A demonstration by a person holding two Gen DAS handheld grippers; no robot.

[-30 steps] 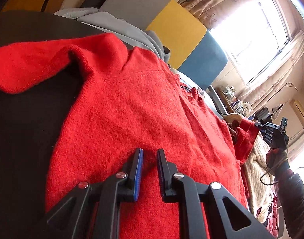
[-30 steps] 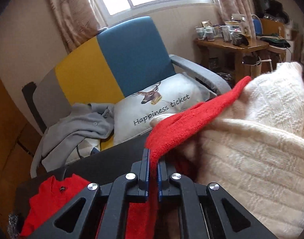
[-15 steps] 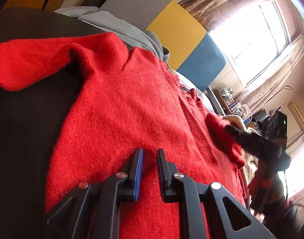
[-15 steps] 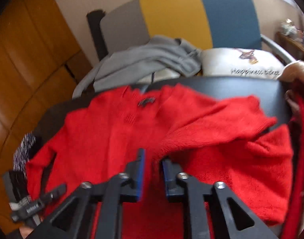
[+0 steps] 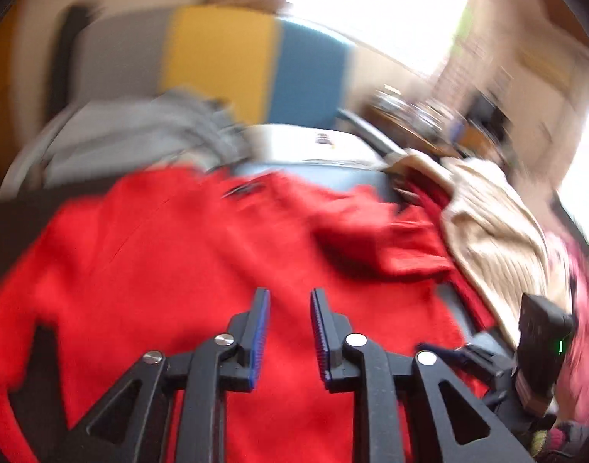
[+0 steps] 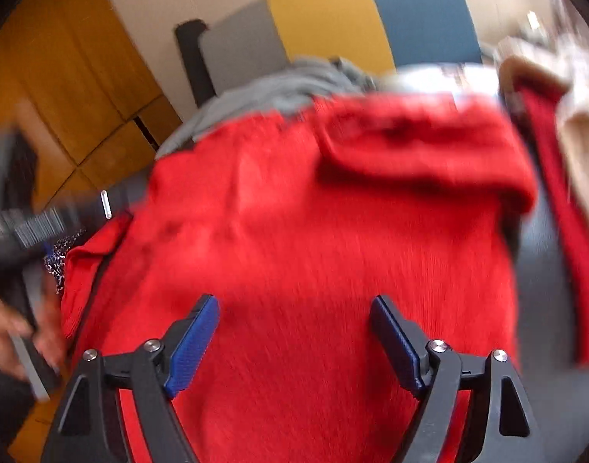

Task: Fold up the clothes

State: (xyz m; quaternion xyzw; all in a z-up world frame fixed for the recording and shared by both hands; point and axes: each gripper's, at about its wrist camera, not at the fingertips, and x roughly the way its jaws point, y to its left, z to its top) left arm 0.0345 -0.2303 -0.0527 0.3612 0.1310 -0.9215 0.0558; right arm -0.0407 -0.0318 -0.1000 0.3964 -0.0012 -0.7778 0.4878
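Note:
A red sweater (image 5: 178, 254) lies spread on the dark table (image 5: 9, 223), blurred by motion in both views. One sleeve (image 6: 422, 146) lies folded across the sweater's (image 6: 313, 231) upper right part. My left gripper (image 5: 290, 293) hovers over the lower body of the sweater, its blue pads a narrow gap apart with nothing between them. My right gripper (image 6: 294, 303) stands wide open above the sweater's middle, holding nothing. The right gripper's black body (image 5: 541, 343) shows at the lower right of the left wrist view.
A cream knit (image 5: 495, 231) with another red piece is piled to the right. A grey garment (image 6: 279, 88) and a printed pillow (image 5: 313, 146) lie on the grey, yellow and blue chair (image 6: 333, 15) behind the table. A hand (image 6: 9, 332) shows at left.
My right gripper carried the red sleeve over the sweater, let it go and opened wide. The left wrist view swung to the right; its fingers stayed a narrow gap apart.

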